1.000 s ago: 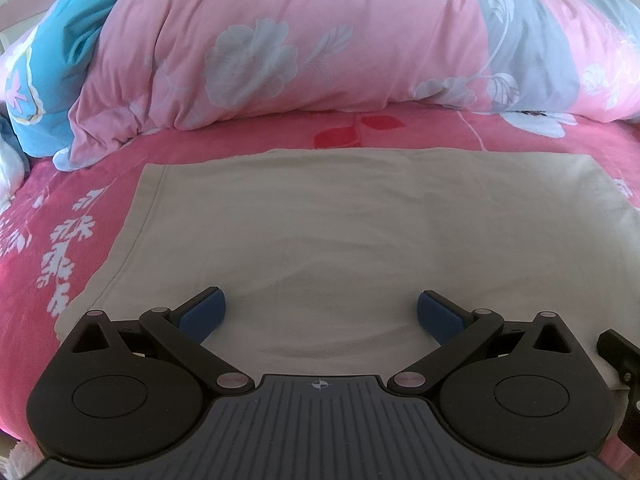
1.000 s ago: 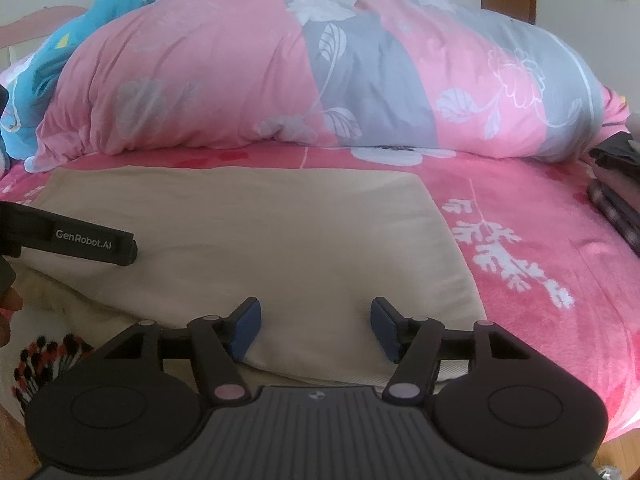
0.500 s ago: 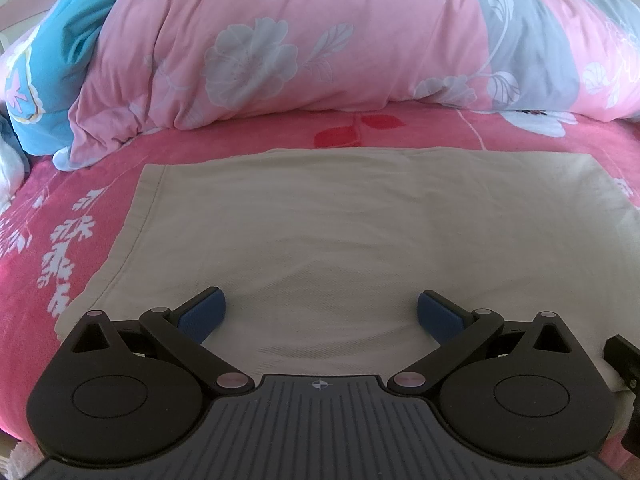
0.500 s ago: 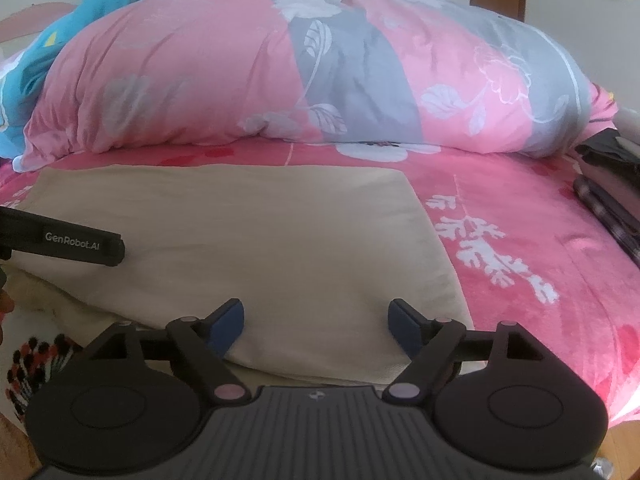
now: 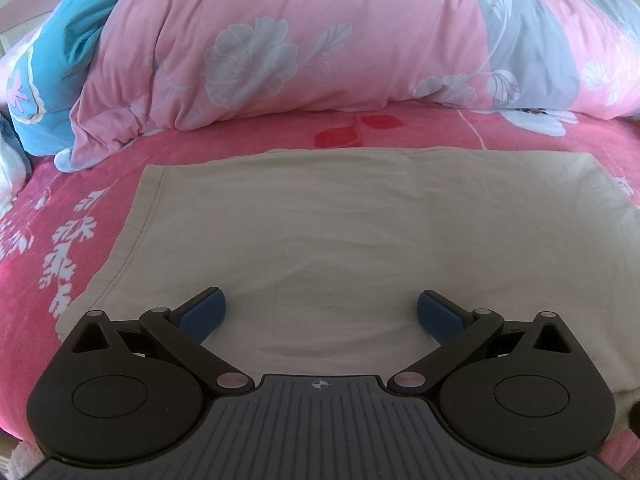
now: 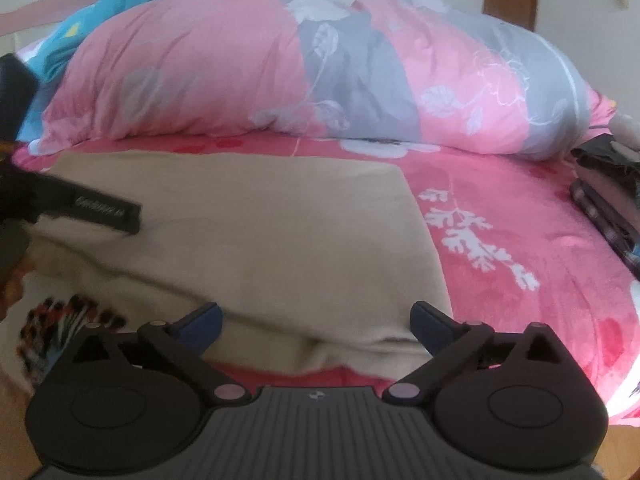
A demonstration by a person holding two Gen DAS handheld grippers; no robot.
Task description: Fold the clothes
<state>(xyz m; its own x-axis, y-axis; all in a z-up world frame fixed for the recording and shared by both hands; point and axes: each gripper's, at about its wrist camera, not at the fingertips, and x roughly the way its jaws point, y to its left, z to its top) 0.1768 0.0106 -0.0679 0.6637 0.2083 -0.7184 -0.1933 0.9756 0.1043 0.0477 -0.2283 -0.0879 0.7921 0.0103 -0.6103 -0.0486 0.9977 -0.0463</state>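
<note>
- Beige garment (image 5: 340, 216) spread flat on the pink floral bed sheet (image 5: 48, 248), folded into a broad rectangle, far edge straight, lying toward 12 o'clock from both claws.
- Left claw (image 5: 320, 314) open wide, blue pads (image 5: 200, 316) resting over the near part of the garment, nothing pinched between them.
- Right claw (image 6: 314, 322) opening, jaws spread wide, near folded edge of the garment (image 6: 248, 220) lying between the pads (image 6: 430, 326) without being pressed.
- Near edge of the garment bunched in a soft roll at 6 o'clock in the right wrist view, a strip of pink sheet (image 6: 500, 208) showing just under it.
- Black finger of the left claw (image 6: 106, 212) reaching in at 9 o'clock of the right wrist view, over the garment's left part.
- Pink and grey flowered duvet (image 6: 300, 76) heaped at 12 o'clock beyond the garment; blue patterned bedding (image 5: 60, 64) at 10 o'clock.
- Dark folded clothes (image 6: 604, 208) stacked at 3 o'clock on the bed's edge, well apart from the garment.
</note>
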